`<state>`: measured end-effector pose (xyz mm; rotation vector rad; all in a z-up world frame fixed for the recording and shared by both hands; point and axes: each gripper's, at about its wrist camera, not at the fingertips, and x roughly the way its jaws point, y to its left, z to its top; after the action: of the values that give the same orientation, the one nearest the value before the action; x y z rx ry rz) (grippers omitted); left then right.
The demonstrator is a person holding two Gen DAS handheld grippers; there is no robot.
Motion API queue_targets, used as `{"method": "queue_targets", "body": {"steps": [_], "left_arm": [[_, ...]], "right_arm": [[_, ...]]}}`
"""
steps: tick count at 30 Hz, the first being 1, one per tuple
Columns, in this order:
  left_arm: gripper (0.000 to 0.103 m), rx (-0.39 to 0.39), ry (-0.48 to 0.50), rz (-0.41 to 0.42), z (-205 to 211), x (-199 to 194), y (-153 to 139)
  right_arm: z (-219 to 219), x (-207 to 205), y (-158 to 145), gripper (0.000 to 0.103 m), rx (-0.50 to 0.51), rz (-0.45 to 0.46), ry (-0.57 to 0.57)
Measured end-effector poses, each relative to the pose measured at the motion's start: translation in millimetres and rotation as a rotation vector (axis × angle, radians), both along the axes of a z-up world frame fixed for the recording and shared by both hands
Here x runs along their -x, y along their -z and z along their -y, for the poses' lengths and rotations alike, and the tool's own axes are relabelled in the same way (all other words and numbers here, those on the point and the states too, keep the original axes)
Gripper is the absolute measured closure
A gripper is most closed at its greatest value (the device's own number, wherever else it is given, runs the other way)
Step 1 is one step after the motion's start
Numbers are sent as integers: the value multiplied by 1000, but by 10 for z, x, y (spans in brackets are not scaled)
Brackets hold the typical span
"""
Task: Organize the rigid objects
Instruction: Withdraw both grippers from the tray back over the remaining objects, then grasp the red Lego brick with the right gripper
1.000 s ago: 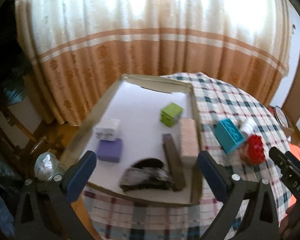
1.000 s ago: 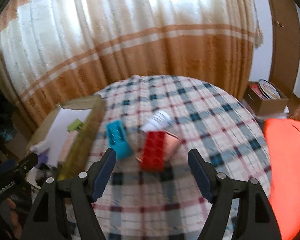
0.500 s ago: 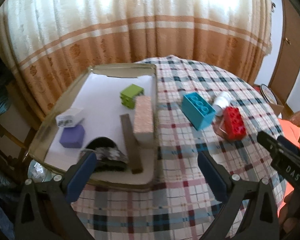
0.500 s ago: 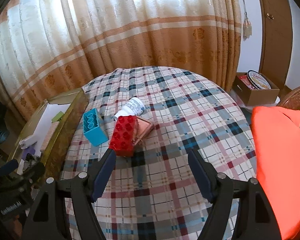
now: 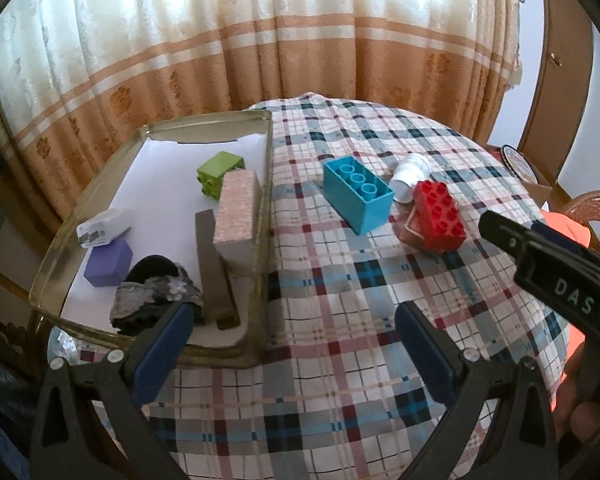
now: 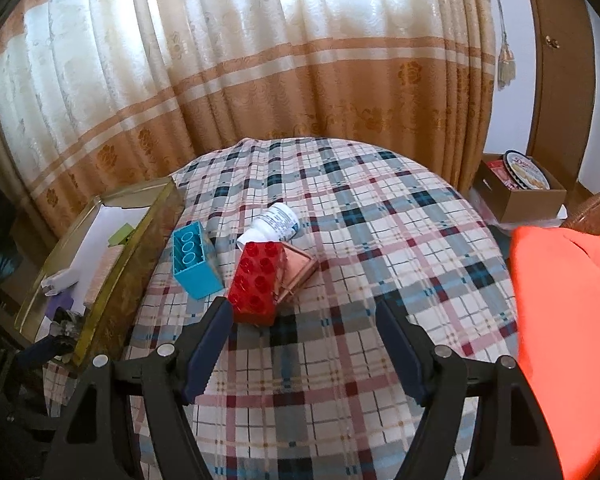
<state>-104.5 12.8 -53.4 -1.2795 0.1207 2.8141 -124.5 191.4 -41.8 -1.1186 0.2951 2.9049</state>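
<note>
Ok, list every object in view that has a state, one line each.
left gripper: open, holding nothing
right gripper: open, jaws just closing a little, nothing between them
tray: open-topped, partly filled
teal brick: outside the tray, lying on its side, sockets showing
red brick: outside the tray, leaning on a pink box
white bottle: tipped over
green brick: inside the tray

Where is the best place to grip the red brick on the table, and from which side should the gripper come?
Probably the red brick is best gripped across its two long side walls, coming from above at its near end. It leans on a pink box, with a white bottle behind, so the near end is freest. The right gripper, open, is nearest.
</note>
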Motion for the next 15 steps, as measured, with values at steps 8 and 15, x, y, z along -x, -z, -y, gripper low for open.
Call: {"method": "queue_targets", "body": {"steps": [8,15], "left_arm": [[1,8,-27,-5,92,27,-9],[1,7,-57,-29,190,55,-81]], "right_arm": [[127,251,58,39,11,44,-40],[316,495,141,52,-29,86,-77]]}}
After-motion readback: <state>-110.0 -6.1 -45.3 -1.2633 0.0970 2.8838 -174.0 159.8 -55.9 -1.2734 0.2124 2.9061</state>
